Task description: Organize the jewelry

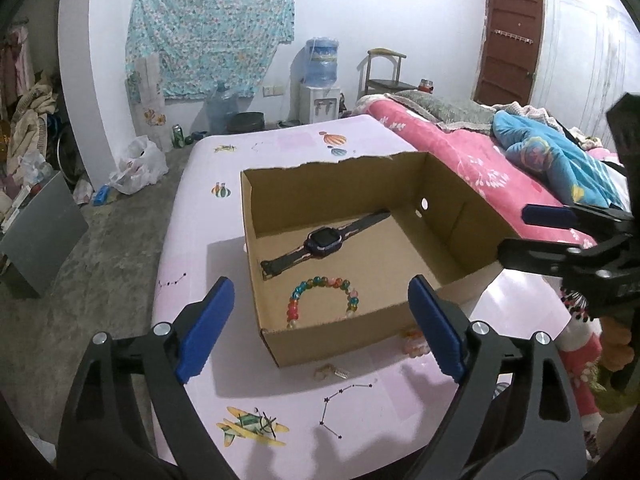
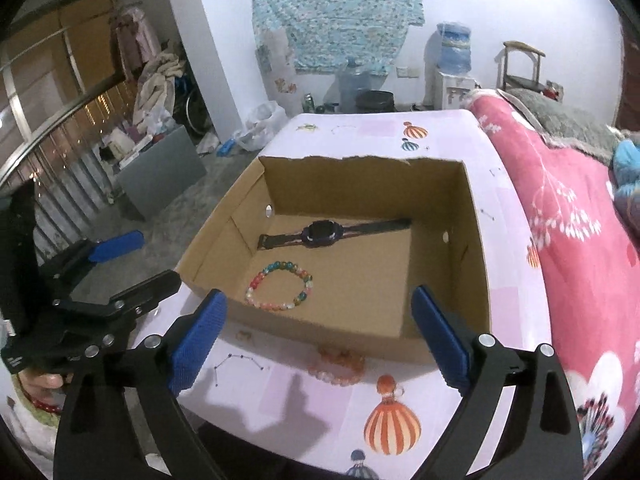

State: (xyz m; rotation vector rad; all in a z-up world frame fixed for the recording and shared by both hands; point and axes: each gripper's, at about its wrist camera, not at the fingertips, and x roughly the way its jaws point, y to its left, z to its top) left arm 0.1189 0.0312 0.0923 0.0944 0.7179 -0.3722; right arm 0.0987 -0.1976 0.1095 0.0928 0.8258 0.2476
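— Left wrist view: your left claw (image 1: 320,326) gapes wide, empty, over the cardboard box (image 1: 448,184) on the table (image 1: 192,200). The watch (image 1: 322,240) and bead bracelet (image 1: 320,300) lie inside.

— And your right claw (image 2: 320,334)?

— Wide open too, holding nothing. A pink bracelet (image 2: 338,366) sits outside, just beside the box's near wall.

a pale blue floral cloth (image 1: 208,28) hangs on the white wall at 11 o'clock. a white water dispenser with a blue bottle (image 1: 321,80) stands at 12, a wooden chair (image 1: 384,70) beside it. a pink flowered blanket (image 2: 568,216) lies at 3 o'clock.
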